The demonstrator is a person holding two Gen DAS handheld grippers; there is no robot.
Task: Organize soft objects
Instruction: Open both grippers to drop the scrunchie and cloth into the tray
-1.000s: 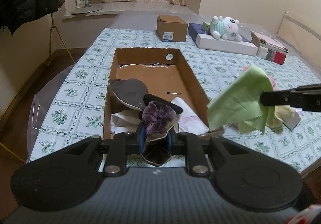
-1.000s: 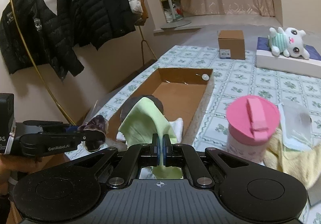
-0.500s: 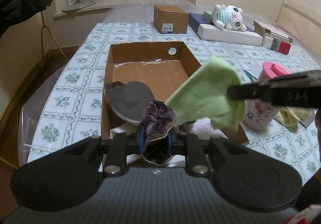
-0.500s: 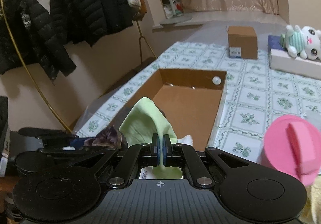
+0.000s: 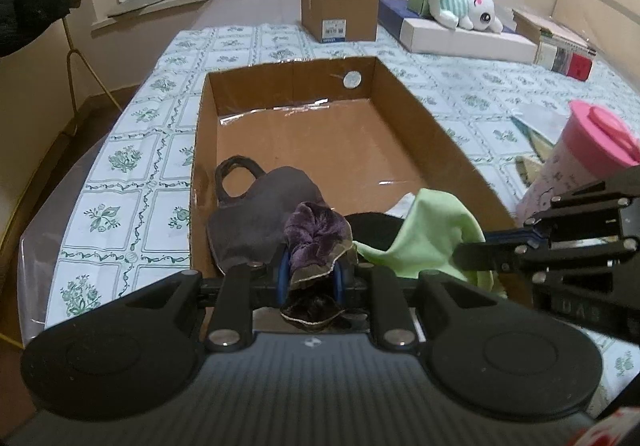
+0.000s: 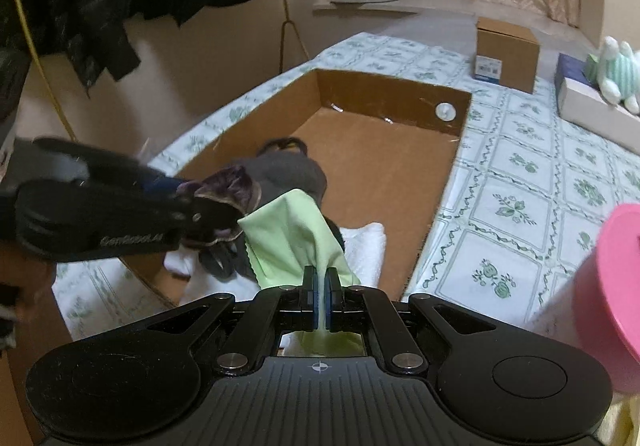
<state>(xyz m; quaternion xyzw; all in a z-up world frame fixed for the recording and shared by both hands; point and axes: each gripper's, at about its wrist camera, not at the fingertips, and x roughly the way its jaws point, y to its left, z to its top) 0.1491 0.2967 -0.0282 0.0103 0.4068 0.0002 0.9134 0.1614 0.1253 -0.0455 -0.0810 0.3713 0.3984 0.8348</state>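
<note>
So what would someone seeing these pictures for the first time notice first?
Probably the bright green cloth pinched in the right hand-held gripper over the near end of the open cardboard box. Beside it, the left hand-held gripper grips a purple scrunchie. To the right stands a pink-lidded cup.

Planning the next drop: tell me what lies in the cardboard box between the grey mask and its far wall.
Nothing: in both views the cardboard box floor is bare brown card from the grey mask to the far wall, apart from shiny tape; a white round sticker sits on that wall.
</note>
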